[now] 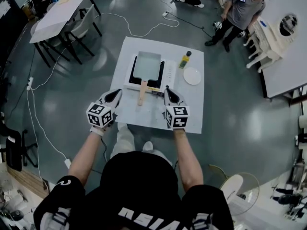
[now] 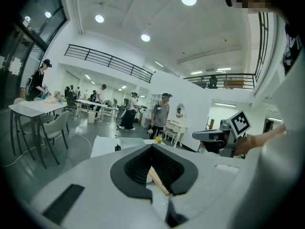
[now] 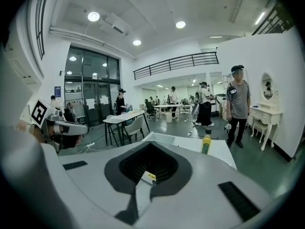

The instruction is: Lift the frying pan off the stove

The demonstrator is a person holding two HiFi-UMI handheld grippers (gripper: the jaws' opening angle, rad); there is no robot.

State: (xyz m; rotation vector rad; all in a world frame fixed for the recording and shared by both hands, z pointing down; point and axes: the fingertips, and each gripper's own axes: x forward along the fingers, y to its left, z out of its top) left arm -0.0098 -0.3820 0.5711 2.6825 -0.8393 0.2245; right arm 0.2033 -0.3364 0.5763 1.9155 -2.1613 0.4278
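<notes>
Presently: rectangular frying pan [image 1: 147, 64] rests on the stove [image 1: 166, 74], mid-worktop [image 1: 192, 107], wooden handle [image 1: 142, 92] towards 6 o'clock. Left tongs [image 1: 117, 93] at the handle's 9 o'clock, right tongs [image 1: 168, 90] at its 3 o'clock; both pressed together, empty. Yellow bottle [image 1: 185, 60] and white plate [image 1: 192, 75] lie at the pan's 3 to 4 o'clock.

Rectangular frying pan [image 1: 147, 64] seated on stove [image 1: 135, 76], wooden handle [image 1: 142, 93] pointed toward wearer. Stove placed on white surface [image 1: 136, 114]. Yellow bottle [image 1: 185, 59] and white plate [image 1: 192, 75] set right of stove. Left gripper [image 1: 116, 94] held left of handle, right gripper [image 1: 168, 91] right of it, neither touching it. Person [image 1: 238, 13] seen standing on floor, top right.
</notes>
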